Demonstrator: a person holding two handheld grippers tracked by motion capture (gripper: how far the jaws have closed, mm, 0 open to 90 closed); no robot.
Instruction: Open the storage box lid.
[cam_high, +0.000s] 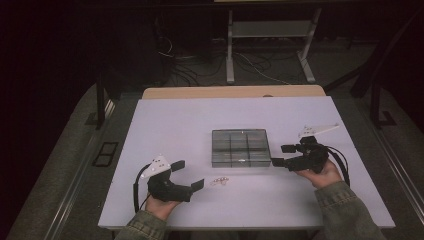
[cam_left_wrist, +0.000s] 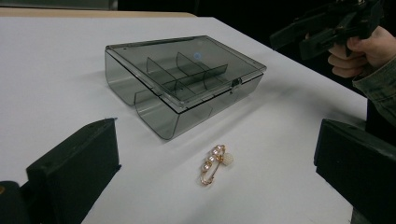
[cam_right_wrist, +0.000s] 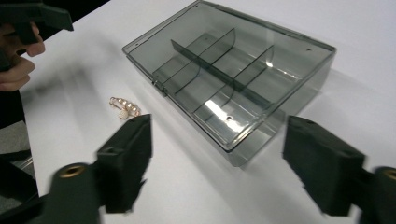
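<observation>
Two grippers, left and right, stand with jaws apart, empty, flanking the lidded box; the brooch before it looks light, probably fiddly, best pinched across its beaded bar.

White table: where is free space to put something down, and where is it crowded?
The white table is bare behind and left of the smoky clear plastic compartment box. The front strip is crowded: the gold pearl brooch lies beside the open left gripper, and the open right gripper sits at the box's right side.
</observation>
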